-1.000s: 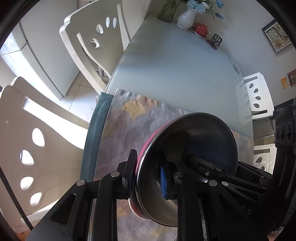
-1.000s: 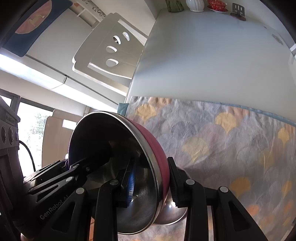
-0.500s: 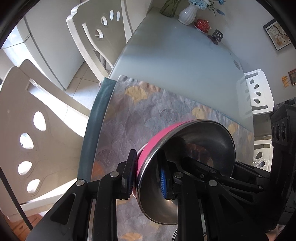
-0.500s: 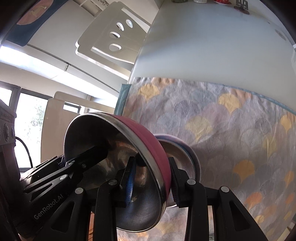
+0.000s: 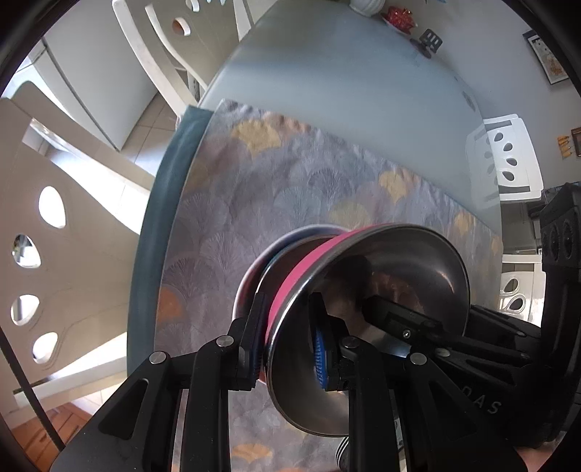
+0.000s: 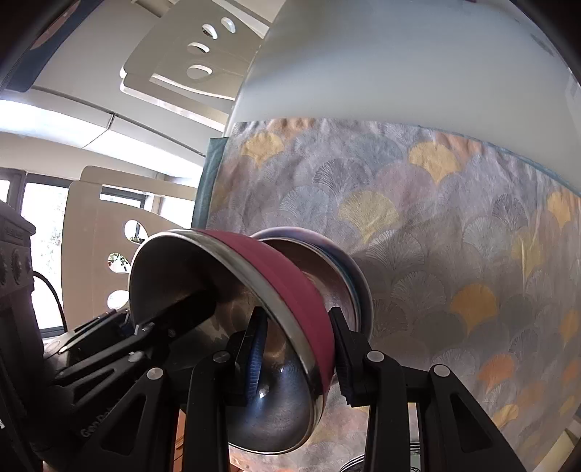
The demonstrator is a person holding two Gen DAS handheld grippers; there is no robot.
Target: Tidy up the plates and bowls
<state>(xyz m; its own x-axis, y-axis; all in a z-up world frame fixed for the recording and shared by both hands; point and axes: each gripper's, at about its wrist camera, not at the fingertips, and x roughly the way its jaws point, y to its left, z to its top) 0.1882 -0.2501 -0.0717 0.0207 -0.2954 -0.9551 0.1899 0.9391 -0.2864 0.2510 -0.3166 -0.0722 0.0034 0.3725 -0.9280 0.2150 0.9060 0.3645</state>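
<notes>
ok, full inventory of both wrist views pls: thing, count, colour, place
pink bowl: 1, pink outside, steel inside, held tilted by its rim between both grippers, above the mat
second bowl: 1, steel inside with a bluish rim, on the mat just behind the pink bowl
mat: 1, grey fan pattern with yellow and orange, near end of the table
table: 1, pale grey
chairs: at least 4, white with oval cut-outs, around the table
vase: 1, white, far end, cropped
red dish: 1, far end
left gripper: black, blue pads, shut on pink bowl
right gripper: black, blue pads, shut on pink bowl
</notes>
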